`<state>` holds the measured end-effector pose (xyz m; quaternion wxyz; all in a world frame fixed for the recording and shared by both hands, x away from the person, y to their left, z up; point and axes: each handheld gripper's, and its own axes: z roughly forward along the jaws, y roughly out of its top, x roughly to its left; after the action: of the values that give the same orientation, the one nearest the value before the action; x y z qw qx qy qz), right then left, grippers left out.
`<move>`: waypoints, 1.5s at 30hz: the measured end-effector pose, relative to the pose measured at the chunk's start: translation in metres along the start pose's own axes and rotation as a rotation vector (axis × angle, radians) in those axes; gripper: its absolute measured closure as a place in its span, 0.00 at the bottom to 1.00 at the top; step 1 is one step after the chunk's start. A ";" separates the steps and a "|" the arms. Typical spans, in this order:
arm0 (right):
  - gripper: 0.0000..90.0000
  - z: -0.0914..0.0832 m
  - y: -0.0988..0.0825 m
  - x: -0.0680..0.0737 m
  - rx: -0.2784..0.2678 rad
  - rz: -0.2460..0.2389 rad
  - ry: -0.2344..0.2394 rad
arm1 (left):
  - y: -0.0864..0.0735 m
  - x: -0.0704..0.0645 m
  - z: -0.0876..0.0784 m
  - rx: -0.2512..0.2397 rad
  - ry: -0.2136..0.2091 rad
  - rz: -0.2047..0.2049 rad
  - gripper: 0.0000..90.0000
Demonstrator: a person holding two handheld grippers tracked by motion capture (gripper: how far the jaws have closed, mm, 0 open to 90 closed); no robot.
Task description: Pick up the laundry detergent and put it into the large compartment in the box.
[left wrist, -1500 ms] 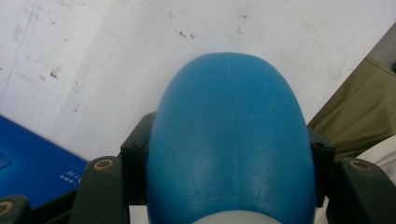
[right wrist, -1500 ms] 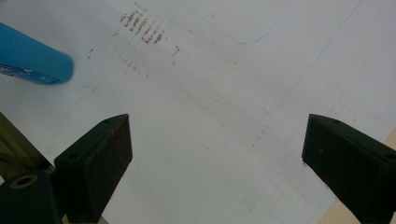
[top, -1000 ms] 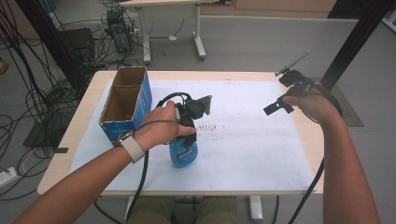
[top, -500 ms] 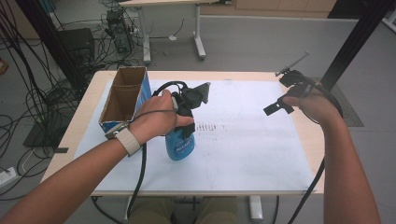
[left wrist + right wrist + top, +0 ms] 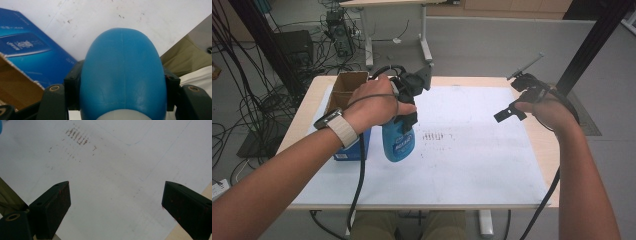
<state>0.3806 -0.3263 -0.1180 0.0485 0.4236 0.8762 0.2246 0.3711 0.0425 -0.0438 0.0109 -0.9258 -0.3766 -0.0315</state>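
A blue plastic bottle [image 5: 398, 143] hangs clear of the white sheet, held near its top by my left gripper [image 5: 405, 120], which is shut on it. In the left gripper view the bottle's rounded body [image 5: 122, 75] bulges between the two black jaws, whose pads press its sides. It hangs just right of an open blue cardboard box [image 5: 346, 89]. My right gripper [image 5: 517, 97] hovers over the table's right side, open. In the right gripper view its jaws [image 5: 116, 200] stand wide apart with only the sheet below them.
A white sheet [image 5: 472, 150] with faint reddish marks [image 5: 78, 136] covers most of the wooden table [image 5: 546, 135]. The box's blue side [image 5: 27, 50] lies close below the bottle. Cables, a second table and a black post stand beyond the far edge.
My left hand has lifted the bottle off the sheet and carried it slightly toward the box. The right hand and its gripper have stayed where they were.
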 end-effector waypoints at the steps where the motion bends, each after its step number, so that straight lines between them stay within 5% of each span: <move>1: 0.09 0.000 0.000 0.000 -0.001 -0.001 0.000 | 0.001 0.003 -0.003 0.004 -0.004 -0.005 0.42; 12: 0.09 0.000 0.003 -0.002 -0.010 -0.009 0.007 | -0.001 0.021 -0.032 0.009 0.011 -0.104 0.42; 39: 0.09 0.002 0.007 -0.009 -0.031 -0.024 0.022 | -0.018 0.085 -0.071 -0.007 -0.078 -0.351 0.42; 45: 0.09 0.004 0.012 -0.010 -0.039 -0.036 0.024 | -0.021 0.086 -0.078 0.001 -0.049 -0.405 0.42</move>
<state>0.3963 -0.3260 -0.1170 0.0500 0.4041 0.8797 0.2457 0.4140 0.1137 0.0398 -0.0042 -0.8315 -0.5554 -0.0102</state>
